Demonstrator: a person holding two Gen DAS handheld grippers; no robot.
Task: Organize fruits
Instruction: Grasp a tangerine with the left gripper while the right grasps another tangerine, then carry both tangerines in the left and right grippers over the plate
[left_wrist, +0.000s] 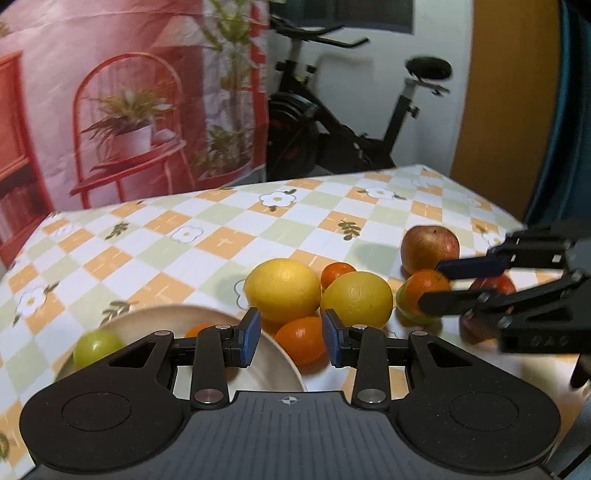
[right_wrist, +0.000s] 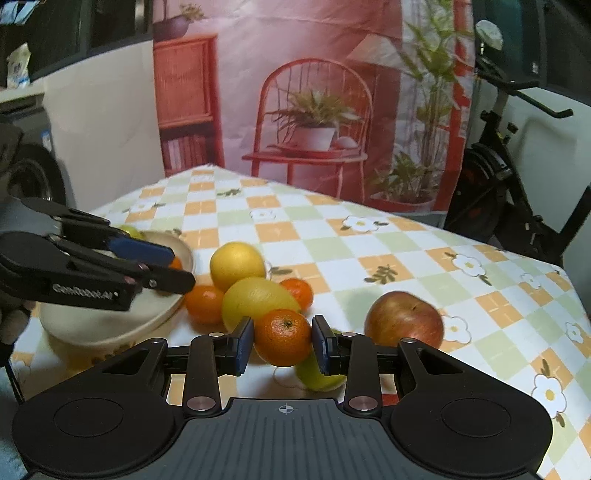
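While right gripper (right_wrist: 282, 341) clamps round dimpled mandarin (right_wrist: 282, 338), left gripper (left_wrist: 291, 338) slightly apart, empty.

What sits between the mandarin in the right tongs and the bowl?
The two lemons and a loose mandarin lie on the table between the held mandarin and the bowl; the left tongs hang over the bowl.

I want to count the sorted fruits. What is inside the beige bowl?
In the beige bowl lie one green fruit and one small orange fruit. The left gripper covers part of the bowl's inside, so more fruit may be hidden.
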